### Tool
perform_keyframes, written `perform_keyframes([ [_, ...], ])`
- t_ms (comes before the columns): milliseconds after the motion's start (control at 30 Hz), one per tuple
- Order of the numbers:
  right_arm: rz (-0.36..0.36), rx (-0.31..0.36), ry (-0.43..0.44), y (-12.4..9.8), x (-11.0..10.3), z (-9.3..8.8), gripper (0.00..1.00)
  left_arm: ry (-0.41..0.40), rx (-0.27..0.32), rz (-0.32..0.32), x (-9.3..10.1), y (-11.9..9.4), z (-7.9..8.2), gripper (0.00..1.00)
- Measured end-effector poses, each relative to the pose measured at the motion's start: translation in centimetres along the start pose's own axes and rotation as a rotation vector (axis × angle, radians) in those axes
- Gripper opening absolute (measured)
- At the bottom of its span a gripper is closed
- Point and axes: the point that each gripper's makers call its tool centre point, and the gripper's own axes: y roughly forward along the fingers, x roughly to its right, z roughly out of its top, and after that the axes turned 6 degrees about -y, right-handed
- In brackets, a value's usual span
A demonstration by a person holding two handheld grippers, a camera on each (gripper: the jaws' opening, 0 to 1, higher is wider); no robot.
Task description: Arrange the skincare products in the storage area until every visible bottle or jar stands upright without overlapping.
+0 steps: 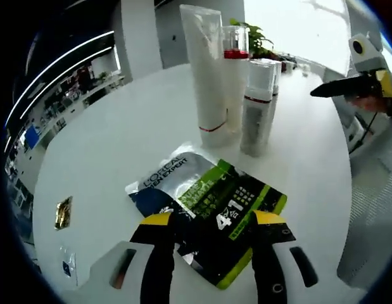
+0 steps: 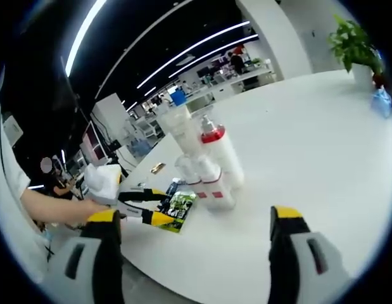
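Four upright bottles clustered at twelve o'clock on the surface; the flat packet lay between the left gripper, wide open, empty. Right gripper gaped empty too. Risk: lifting the packet could clip the nearest bottle and topple the cluster.

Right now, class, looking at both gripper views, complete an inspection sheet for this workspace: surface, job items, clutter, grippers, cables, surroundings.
Surface: round white table, mostly bare.
Job's things: tall white squeeze tube, red-collared white pump bottle and two grey spray bottles stand upright, clustered; black-and-green flat sachet lies flat.
Clutter: small gold foil packet near the edge.
Grippers: left hand-held gripper open, jaws astride the sachet; right hand-held gripper open, empty.
Cables: nothing seen.
Surroundings: potted green plant, open office.
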Motion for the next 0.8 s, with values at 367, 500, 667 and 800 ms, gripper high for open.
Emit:
perform_keyframes([
  [367, -0.002, 0.004, 0.003, 0.01, 0.08, 0.04, 0.99, -0.027, 0.003, 0.012, 0.02, 0.15, 0.10, 0.46],
  [500, -0.003, 0.004, 0.003, 0.01, 0.10, 0.04, 0.99, -0.021, 0.002, 0.010, 0.04, 0.19, 0.11, 0.46],
  [667, -0.005, 0.007, 0.001, -0.04, 0.10, 0.13, 0.99, -0.009, 0.004, 0.009, 0.22, 0.15, 0.17, 0.45],
  [800, -0.008, 0.011, -0.001, -0.12, 0.09, 0.24, 0.98, -0.002, -0.003, 0.009, 0.35, 0.07, 0.19, 0.46],
])
